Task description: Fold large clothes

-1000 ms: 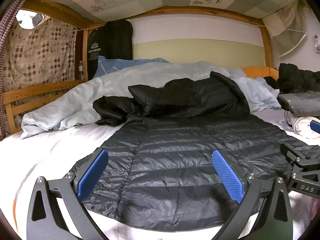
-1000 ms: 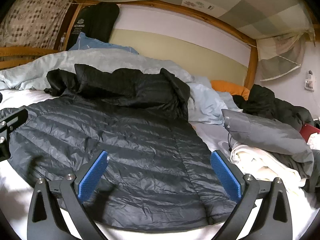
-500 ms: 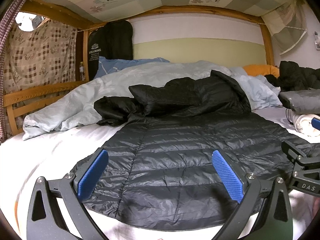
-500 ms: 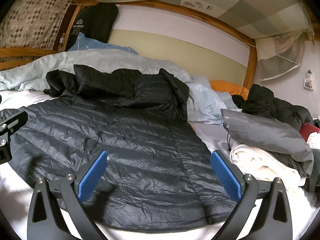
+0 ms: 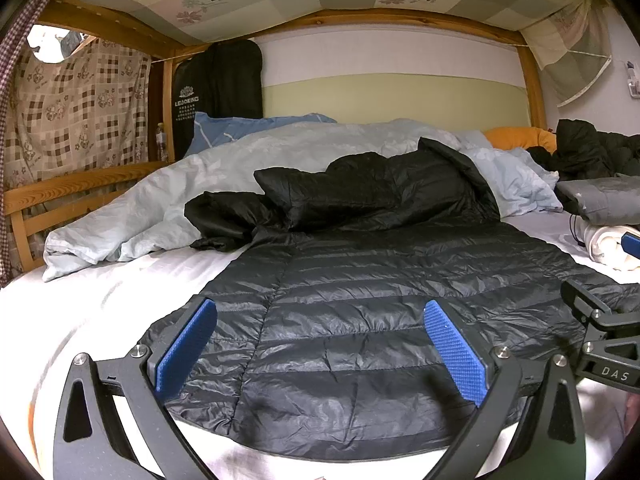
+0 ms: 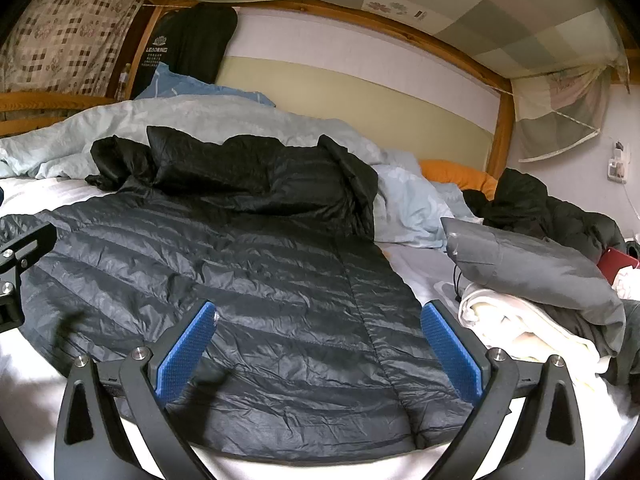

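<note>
A dark grey quilted down jacket (image 5: 360,300) lies spread flat on the white bed sheet (image 5: 80,304), hem toward me, with its black hood and sleeves bunched at the far end. It also shows in the right wrist view (image 6: 260,288). My left gripper (image 5: 320,344) is open and empty, just above the jacket's left hem. My right gripper (image 6: 320,348) is open and empty, just above the jacket's right hem. The right gripper's black frame shows at the right edge of the left wrist view (image 5: 600,340).
A light blue duvet (image 5: 200,184) is heaped behind the jacket. A pile of grey and white folded clothes (image 6: 532,292) and a black coat (image 6: 532,208) lie at the right. A wooden bed rail (image 5: 60,192) runs along the left.
Both grippers have shifted only slightly over the hem. The jacket has not moved.
</note>
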{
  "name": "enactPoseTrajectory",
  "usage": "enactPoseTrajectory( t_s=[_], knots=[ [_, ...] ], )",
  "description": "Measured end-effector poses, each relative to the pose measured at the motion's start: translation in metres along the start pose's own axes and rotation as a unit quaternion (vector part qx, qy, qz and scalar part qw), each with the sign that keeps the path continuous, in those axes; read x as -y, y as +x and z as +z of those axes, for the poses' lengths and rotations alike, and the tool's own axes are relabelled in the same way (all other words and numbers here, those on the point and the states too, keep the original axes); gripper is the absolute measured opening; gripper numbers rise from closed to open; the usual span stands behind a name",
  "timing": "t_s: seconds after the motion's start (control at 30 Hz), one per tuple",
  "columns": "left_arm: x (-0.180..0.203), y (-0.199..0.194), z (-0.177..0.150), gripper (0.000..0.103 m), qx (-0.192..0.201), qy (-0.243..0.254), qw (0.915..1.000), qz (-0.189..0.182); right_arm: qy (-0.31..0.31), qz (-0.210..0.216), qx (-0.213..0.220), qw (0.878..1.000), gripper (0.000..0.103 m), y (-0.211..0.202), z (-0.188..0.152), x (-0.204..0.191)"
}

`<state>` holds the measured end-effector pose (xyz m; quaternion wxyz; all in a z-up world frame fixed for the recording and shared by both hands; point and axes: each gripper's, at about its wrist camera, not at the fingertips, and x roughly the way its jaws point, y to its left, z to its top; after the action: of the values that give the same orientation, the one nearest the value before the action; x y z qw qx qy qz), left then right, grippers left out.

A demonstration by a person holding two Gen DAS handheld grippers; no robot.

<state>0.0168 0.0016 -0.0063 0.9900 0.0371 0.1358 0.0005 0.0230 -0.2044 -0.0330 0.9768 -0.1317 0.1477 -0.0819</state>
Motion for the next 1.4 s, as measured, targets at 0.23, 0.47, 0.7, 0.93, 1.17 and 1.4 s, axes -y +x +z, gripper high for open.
enactPoseTrajectory(
  t_s=[0.23, 0.47, 0.7, 0.93, 1.17, 1.4],
  knots=[
    [0.000, 0.001, 0.000, 0.103, -0.003, -0.001, 1.0000, 0.000, 0.001, 0.001, -0.001, 1.000, 0.103, 0.000, 0.000, 0.000],
    [-0.001, 0.000, 0.001, 0.103, -0.003, -0.007, 1.0000, -0.002, -0.002, 0.000, -0.002, 1.000, 0.103, 0.000, 0.000, 0.001],
    [-0.002, -0.002, 0.001, 0.103, 0.002, -0.004, 1.0000, 0.001, -0.002, 0.001, -0.003, 1.000, 0.103, 0.000, 0.000, 0.002],
    [-0.002, -0.002, 0.001, 0.103, 0.002, -0.005, 1.0000, 0.000, -0.003, 0.000, -0.002, 1.000, 0.103, -0.001, 0.001, 0.001],
    [-0.002, -0.002, 0.001, 0.103, 0.003, -0.004, 1.0000, 0.000, -0.003, 0.000, -0.003, 1.000, 0.103, -0.001, 0.001, 0.002],
    [-0.005, -0.011, 0.001, 0.103, 0.023, -0.015, 0.9996, 0.004, -0.007, 0.002, -0.003, 1.000, 0.103, 0.000, 0.004, 0.007]
  ],
)
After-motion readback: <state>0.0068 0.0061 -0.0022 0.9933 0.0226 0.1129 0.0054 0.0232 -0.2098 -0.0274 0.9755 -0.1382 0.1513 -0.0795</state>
